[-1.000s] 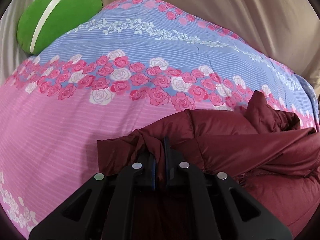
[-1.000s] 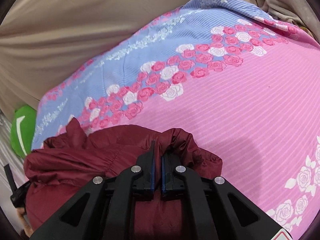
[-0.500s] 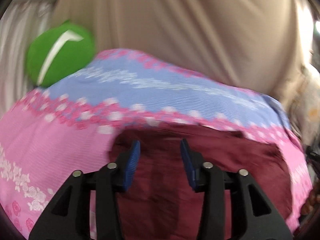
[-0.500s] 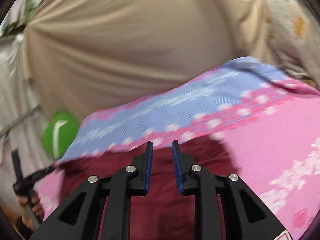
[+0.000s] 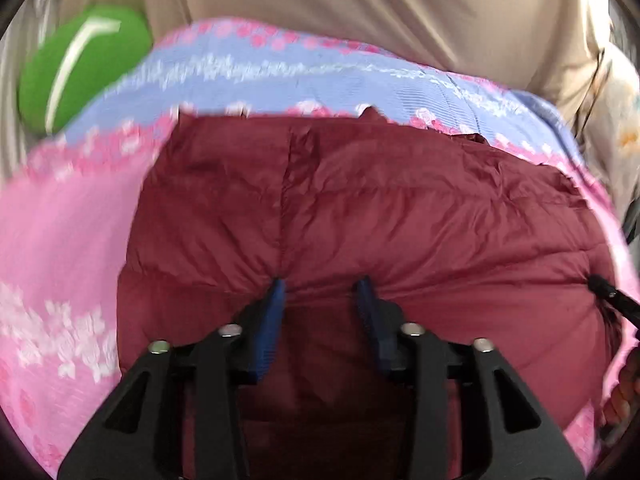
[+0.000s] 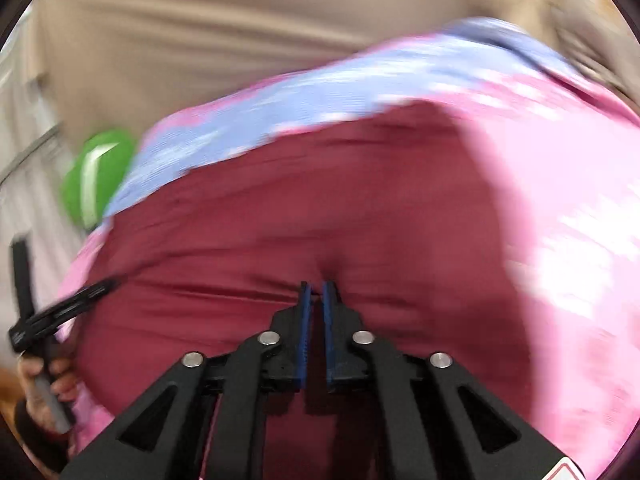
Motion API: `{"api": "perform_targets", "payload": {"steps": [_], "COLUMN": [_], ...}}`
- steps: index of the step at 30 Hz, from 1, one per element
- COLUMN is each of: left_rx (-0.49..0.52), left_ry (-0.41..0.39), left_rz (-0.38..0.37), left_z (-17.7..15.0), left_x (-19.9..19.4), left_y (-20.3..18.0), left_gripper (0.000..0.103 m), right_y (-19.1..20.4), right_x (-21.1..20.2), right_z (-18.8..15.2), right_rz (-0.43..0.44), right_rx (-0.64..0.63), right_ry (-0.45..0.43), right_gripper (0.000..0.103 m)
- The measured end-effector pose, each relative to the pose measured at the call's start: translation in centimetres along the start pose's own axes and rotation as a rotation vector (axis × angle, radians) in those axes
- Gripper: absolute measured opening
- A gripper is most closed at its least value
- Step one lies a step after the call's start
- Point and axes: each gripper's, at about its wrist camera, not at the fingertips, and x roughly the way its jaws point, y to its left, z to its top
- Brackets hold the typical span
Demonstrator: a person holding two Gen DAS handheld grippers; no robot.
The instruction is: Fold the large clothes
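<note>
Fingers [image 5: 266,332] of the left gripper [image 5: 321,282]: well apart, blue pads facing each other across a wide gap, nothing clamped between. Tips low over a puffed ridge of the maroon jacket [image 5: 380,208]; touching or just above, cannot tell.

In the left wrist view, from 9 o'clock across to 3:
- At 9 and 8 o'clock, pink rose-print bed cover [image 5: 60,248], blurred.
- At 10 o'clock, green cushion [image 5: 80,68] with a white stripe, against the cover's far edge.
- At 12 o'clock, beige curtain [image 5: 360,12] behind the bed, above the cover's blue band.
- At centre, jacket spread flat on the cover, a seam running from 12 o'clock down to the left tip.
- At 3 o'clock, black tip of the right gripper [image 5: 602,285] at the jacket's right edge; at 4 o'clock, part of the right hand [image 5: 624,380] at the frame's rim.

In the right wrist view, heavily blurred, same order:
- At 8 o'clock, left hand [image 6: 44,376] gripping a handle, the left gripper reaching in at 9 o'clock to the jacket's left edge.
- At 10 o'clock, green cushion again; at 12, curtain.
- At centre and 6 o'clock, fingers [image 6: 304,332] of the right gripper [image 6: 317,286]: nearly together, only a thin slit between the blue pads, tips nipping a pucker of the jacket, creases drawn in toward them.
- At 3 o'clock, bare pink cover beside the jacket's right edge.
</note>
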Motion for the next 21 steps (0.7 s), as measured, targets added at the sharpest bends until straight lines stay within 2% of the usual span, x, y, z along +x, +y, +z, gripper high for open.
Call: {"api": "perform_targets", "payload": {"steps": [2,4,5,6,7,10,11,12,14,17,19,20,21], "left_rx": [-0.061,-0.100,-0.116,-0.124,-0.124,-0.119,-0.125,-0.137,-0.174,-0.218,-0.221,-0.219,-0.224], "left_ry": [0.007,0.002,-0.007,-0.027,-0.048,-0.106,-0.110,-0.112,-0.094,-0.049,-0.026,-0.012,0.002], "left_rz": [-0.042,-0.032,-0.021,-0.013,0.001,0.062,0.077,0.077,0.064,0.081,0.097,0.108,0.124], "left_z": [-0.6,-1.0,-1.0,-0.6,-0.1,2.5,3.5,4.6,6.4,8.5,9.1,9.2,9.1], "left_x": [-0.5,-1.4,-2.1,-2.8,-3.4,-4.3,-4.2,-3.7,-2.4,0.7,2.4,3.2,4.2], "left_y": [2.0,3.0,3.3,3.7,3.9,4.3,4.5,4.8,5.4,6.1,6.2,6.4,6.6], "left_gripper": [0.018,0.018,0.018,0.020,0.024,0.040,0.044,0.044,0.047,0.047,0.047,0.047,0.047], "right_y": [-4.3,-6.7,-7.4,-7.6,-7.5,-6.0,-5.1,-3.6,-1.7,-0.3,-0.7,-1.1,-1.1], "right_x": [-1.0,-1.8,-2.6,-3.1,-3.5,-4.3,-4.0,-3.1,-0.5,5.0,7.5,9.4,10.2], "right_z": [-0.6,-1.0,-0.9,-0.5,0.0,3.9,5.3,7.3,10.2,12.7,13.2,13.5,13.6], "right_rz": [-0.039,-0.076,-0.136,-0.183,-0.182,-0.100,-0.085,-0.056,-0.055,-0.109,-0.095,-0.066,-0.048], "right_rx": [0.095,0.156,0.164,0.159,0.153,0.113,0.085,0.048,-0.015,-0.047,-0.008,0.023,0.031], "right_ry": [-0.006,-0.002,-0.007,-0.021,-0.040,-0.099,-0.113,-0.119,-0.102,-0.010,0.074,0.129,0.144], "right_gripper": [0.000,0.000,0.017,0.017,0.017,0.018,0.024,0.034,0.043,0.043,0.041,0.033,0.027]}}
